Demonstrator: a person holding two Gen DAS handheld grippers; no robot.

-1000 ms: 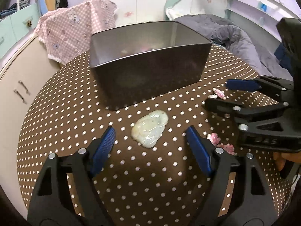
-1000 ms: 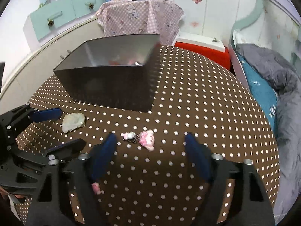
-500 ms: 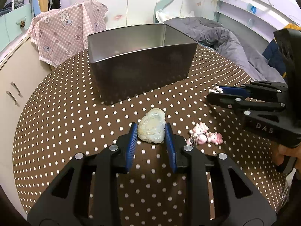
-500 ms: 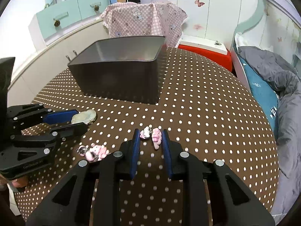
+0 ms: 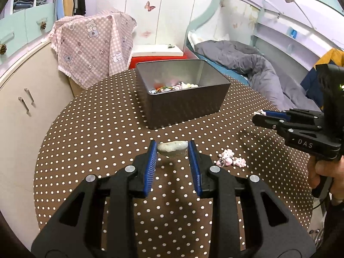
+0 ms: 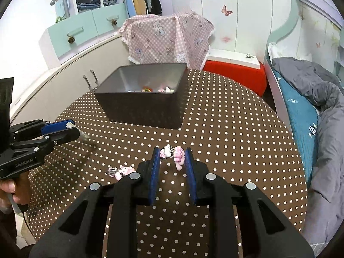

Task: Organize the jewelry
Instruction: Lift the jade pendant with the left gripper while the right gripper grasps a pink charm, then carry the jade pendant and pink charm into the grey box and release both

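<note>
Holding two pieces at once: my left gripper has just closed on one pale green carved jade pendant, my right gripper on one pink charm keyring. One more pink charm cluster lies on the brown polka-dot round table, at 4 o'clock from the single dark metal rectangular tin.

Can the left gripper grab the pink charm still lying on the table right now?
Probably not yet: the left gripper is shut on the pale jade pendant. The pink charm lies unobstructed just right of it, reachable once the pendant goes into the tin.
</note>
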